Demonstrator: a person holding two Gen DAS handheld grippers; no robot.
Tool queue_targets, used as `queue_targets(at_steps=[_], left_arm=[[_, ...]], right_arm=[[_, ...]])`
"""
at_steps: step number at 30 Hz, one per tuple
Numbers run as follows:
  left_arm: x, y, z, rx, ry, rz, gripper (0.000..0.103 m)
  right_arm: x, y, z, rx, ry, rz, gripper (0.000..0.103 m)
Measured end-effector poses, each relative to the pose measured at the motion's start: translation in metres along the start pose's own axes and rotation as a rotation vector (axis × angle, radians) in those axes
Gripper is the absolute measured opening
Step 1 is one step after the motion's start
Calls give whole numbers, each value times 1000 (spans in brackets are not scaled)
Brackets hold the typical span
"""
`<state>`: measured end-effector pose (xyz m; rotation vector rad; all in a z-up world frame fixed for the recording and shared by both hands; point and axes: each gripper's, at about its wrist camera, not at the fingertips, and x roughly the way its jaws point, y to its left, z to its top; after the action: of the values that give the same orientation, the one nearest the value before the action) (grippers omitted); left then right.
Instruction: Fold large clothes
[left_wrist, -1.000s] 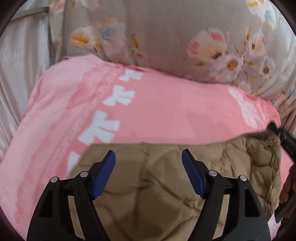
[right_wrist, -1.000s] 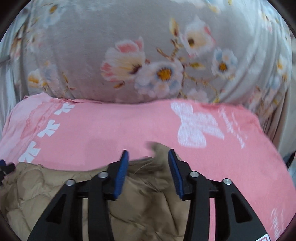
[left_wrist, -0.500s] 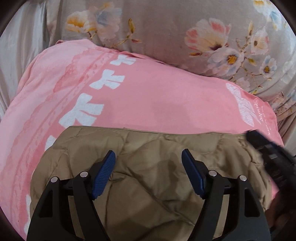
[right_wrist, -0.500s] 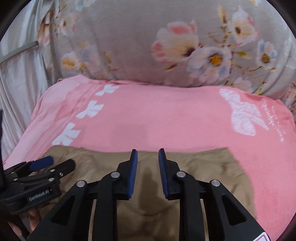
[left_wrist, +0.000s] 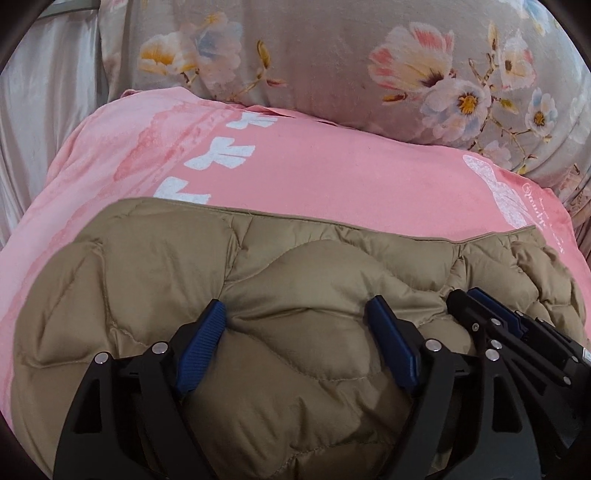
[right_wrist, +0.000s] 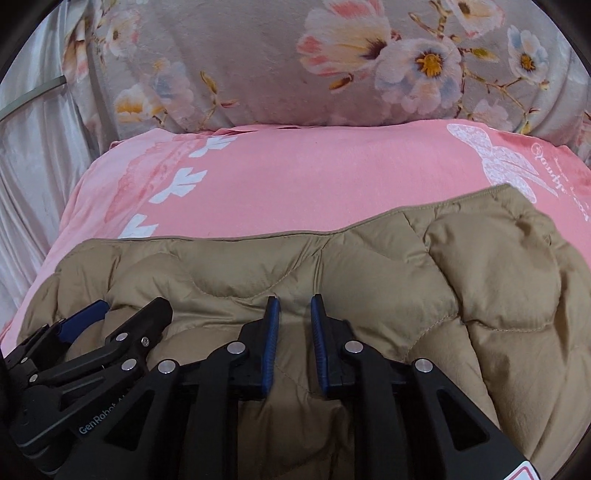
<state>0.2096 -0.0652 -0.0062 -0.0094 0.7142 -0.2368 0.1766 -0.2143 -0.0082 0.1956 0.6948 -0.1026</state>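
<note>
A tan quilted puffer jacket (left_wrist: 155, 269) lies folded on a pink blanket (left_wrist: 332, 173); it also shows in the right wrist view (right_wrist: 498, 266). My left gripper (left_wrist: 299, 314) is open, its blue pads pressed down into the jacket's padding with a bulge between them. My right gripper (right_wrist: 293, 306) has its jaws narrowly apart, resting on the jacket with no fabric visibly pinched. The right gripper shows at the right in the left wrist view (left_wrist: 491, 314). The left gripper shows at the lower left in the right wrist view (right_wrist: 122, 314).
A grey floral cushion (left_wrist: 351, 55) rises behind the pink blanket (right_wrist: 314, 173), also seen in the right wrist view (right_wrist: 277, 55). A pale satin curtain (left_wrist: 40, 110) hangs at the left. The blanket has white bow prints (left_wrist: 221, 158).
Both grippers have dropped onto the jacket and come close together. The right gripper let go of the jacket edge it held a second ago. The jacket now lies flat on the blanket.
</note>
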Motion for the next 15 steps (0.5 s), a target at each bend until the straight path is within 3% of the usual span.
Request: queue_targets(at_steps=[15], left_arm=[[11, -4, -8, -3, 4, 37, 78]], right_arm=[[11, -1, -5, -1, 4, -23, 13]])
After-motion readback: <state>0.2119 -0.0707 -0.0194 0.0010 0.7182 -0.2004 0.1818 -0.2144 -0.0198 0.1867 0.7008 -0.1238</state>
